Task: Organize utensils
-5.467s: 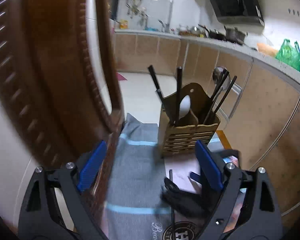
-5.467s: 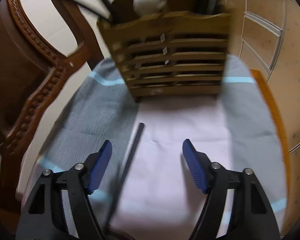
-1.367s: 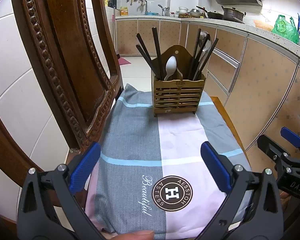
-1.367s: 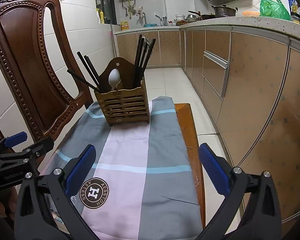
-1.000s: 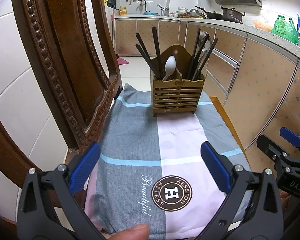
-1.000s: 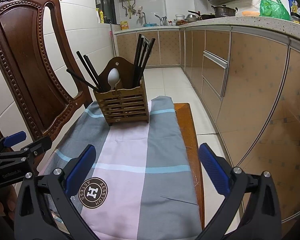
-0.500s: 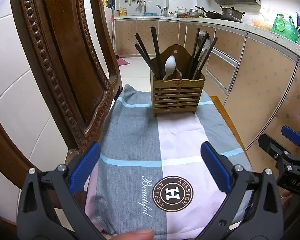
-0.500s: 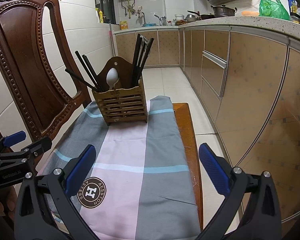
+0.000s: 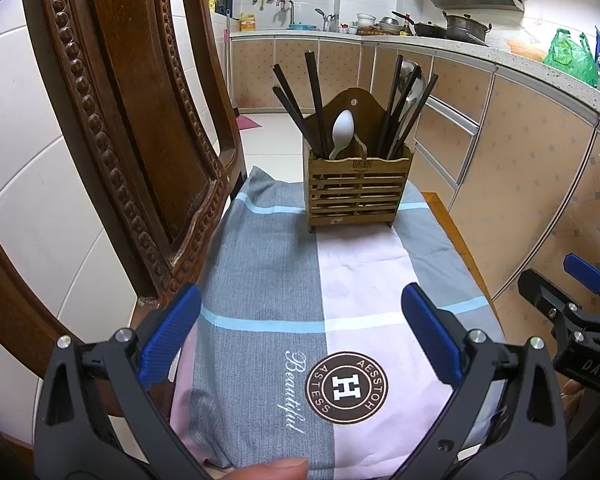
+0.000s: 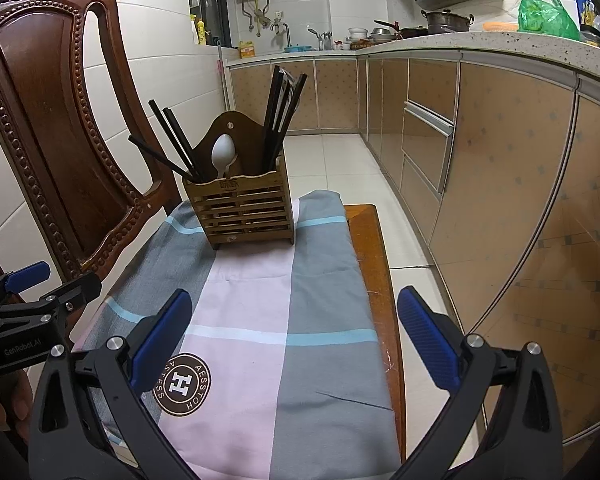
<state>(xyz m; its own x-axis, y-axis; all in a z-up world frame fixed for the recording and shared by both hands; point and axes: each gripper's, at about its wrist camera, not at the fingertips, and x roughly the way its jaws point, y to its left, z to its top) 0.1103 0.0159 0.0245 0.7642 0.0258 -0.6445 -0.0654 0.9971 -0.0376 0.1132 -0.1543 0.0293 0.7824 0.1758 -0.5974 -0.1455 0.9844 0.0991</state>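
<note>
Kitchen table (image 10: 374, 248) under checked cloth (image 9: 268, 272); both hand-held grippers (image 9: 300, 328) (image 10: 296, 332) spread apart, empty.

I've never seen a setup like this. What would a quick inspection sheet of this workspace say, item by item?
Surface: a small wooden table covered by a grey, pink and blue cloth with a round logo.
Job's things: a slatted wooden holder stands upright at the cloth's far end, holding black chopsticks and a white spoon.
Clutter: nothing seen on the cloth besides the holder.
Grippers: left gripper and right gripper both have jaws wide apart, empty, near the cloth's near end.
Cables: nothing seen.
Surroundings: a carved wooden chair to the left, kitchen cabinets to the right, a green bag on the counter.
</note>
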